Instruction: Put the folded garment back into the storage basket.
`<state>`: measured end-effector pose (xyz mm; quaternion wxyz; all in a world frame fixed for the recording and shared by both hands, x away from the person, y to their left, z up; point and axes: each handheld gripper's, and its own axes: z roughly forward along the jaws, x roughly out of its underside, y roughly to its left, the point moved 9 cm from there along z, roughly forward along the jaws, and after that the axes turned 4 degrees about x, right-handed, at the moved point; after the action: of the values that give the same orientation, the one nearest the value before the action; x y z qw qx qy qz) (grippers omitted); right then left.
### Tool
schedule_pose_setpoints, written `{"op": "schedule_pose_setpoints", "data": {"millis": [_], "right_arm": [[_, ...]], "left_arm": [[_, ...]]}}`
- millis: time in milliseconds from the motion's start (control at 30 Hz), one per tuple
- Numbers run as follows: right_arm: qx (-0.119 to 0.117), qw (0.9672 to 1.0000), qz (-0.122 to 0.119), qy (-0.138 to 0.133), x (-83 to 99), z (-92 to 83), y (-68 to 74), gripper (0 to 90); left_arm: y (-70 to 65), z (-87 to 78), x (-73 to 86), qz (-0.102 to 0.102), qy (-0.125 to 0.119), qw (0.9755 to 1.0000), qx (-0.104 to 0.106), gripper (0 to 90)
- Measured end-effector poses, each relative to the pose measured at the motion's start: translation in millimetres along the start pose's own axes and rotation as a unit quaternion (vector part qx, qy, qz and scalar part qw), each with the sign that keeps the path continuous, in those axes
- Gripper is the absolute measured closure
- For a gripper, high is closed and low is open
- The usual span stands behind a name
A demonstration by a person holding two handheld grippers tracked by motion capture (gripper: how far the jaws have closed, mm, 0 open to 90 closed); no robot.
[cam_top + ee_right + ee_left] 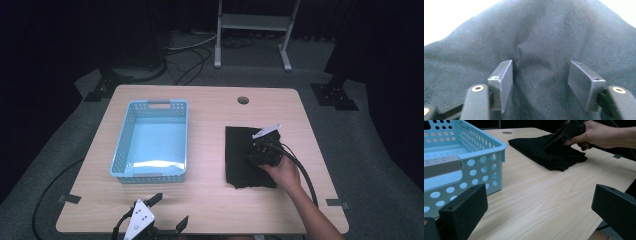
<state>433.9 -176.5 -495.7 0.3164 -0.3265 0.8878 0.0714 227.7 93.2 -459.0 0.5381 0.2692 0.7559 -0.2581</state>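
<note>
Here, folded black cloth (244, 159) bunches, seemingly, between the right tongs (540, 82).

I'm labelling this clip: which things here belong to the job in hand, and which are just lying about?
In the job:
black cloth
right tool, pressed into the cloth
blue basket, probably

Lying about:
left tool, idle near the table edge
metal stand behind the table
</note>
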Motion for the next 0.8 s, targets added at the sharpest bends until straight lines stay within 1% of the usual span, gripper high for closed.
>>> {"op": "schedule_pose_setpoints", "data": {"millis": [67, 167, 567, 800], "right_arm": [[0.000, 1.0000, 0.002, -0.010, 0.7, -0.8, 0.8, 44.8], [0.001, 1.0000, -0.001, -0.007, -0.4, -1.5, 2.9, 51.7], [0.006, 0.9999, -0.007, -0.014, -1.8, -1.7, 3.9, 67.3], [0.013, 0.9997, -0.003, -0.020, -2.6, -1.0, 3.1, 75.2]], "left_arm": [[-0.1, 0.1, 0.0, 0.001, 0.000, 1.0000, 0.000, 0.0], [-0.3, 0.1, 0.0, 0.001, 0.000, 1.0000, 0.000, 0.0], [1.1, -0.7, -0.5, 0.001, -0.001, 1.0000, -0.002, 0.0], [1.4, -0.4, 0.1, 0.001, 0.000, 1.0000, -0.002, 0.0]]}}
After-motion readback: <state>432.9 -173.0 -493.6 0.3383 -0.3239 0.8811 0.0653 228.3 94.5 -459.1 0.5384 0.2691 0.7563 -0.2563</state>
